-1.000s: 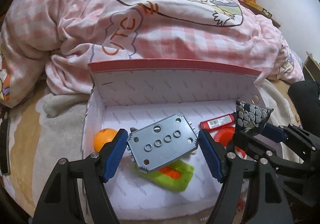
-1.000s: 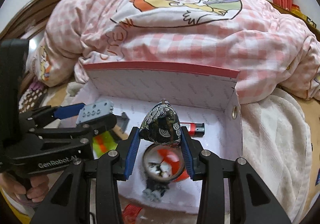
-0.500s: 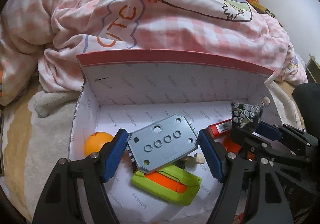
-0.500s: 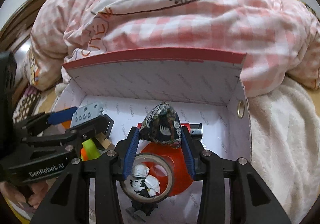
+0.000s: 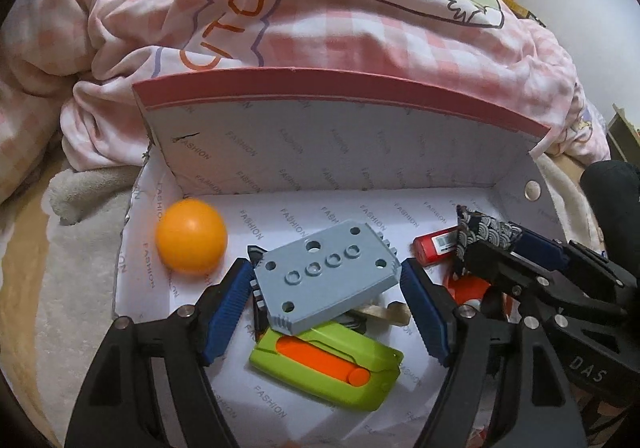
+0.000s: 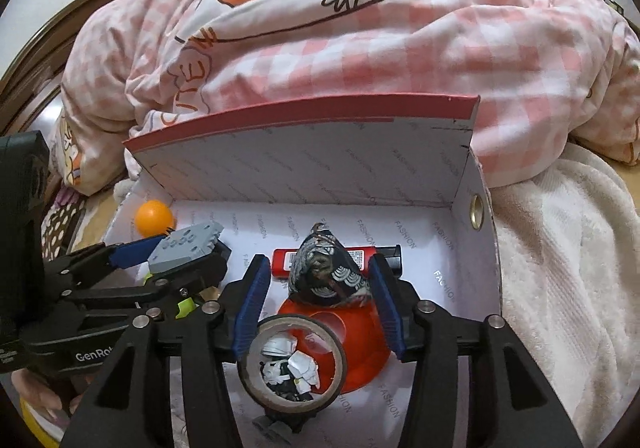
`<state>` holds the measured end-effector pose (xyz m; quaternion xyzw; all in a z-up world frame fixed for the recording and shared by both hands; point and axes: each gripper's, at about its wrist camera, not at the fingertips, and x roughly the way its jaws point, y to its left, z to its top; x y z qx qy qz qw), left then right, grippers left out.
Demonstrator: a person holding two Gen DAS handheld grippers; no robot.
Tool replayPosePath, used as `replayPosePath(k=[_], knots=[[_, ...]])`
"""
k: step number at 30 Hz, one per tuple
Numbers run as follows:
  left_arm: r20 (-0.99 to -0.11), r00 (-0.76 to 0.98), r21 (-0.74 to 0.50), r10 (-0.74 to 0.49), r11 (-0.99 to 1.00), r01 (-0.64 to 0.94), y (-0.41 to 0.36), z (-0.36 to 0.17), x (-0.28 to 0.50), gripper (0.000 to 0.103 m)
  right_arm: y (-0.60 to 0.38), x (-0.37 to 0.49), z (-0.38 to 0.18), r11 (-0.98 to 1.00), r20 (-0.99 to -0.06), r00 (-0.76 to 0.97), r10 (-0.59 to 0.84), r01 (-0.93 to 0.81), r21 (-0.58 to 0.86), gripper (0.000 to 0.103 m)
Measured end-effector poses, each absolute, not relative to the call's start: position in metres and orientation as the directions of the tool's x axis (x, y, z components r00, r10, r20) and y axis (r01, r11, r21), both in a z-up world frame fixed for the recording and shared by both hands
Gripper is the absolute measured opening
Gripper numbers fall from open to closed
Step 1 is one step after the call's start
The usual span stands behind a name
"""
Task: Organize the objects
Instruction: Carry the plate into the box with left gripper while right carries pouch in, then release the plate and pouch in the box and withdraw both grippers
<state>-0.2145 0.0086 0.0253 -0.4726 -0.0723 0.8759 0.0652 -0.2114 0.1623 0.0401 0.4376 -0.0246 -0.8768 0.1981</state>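
An orange ball (image 5: 191, 236) was seen at the left of the open box (image 5: 340, 151) on the bed. Beside it, a grey plate (image 5: 330, 274) was clamped in the left gripper (image 5: 327, 306) above a green cutter (image 5: 326, 366). Farther right, the right gripper's (image 6: 318, 302) jaws had just been opening, and a patterned pouch (image 6: 330, 274) was seen between the parted pads, above a red disc (image 6: 352, 340).

"FASHION" repeated across the box lining (image 5: 304, 151), "GenRob…" on left gripper (image 6: 168, 268), "DAS" on right gripper (image 5: 492, 248)
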Motion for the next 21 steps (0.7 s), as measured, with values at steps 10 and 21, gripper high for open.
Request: replayPosePath(k=[10, 21], knots=[[-0.81, -0.557, -0.183, 0.186, -0.981, -0.062, 0.001, 0.027, -0.201, 0.078, 0.169, -0.191, 0.044, -0.888, -0.742, -0.489, -0.459, 0.284, 0.362, 0.062], [-0.803, -0.568, -0.168, 0.179, -0.983, -0.072, 0.0, 0.035, -0.178, 0.078, 0.17, -0.176, 0.044, -0.867, -0.74, -0.453, -0.497, 0.281, 0.411, 0.062]])
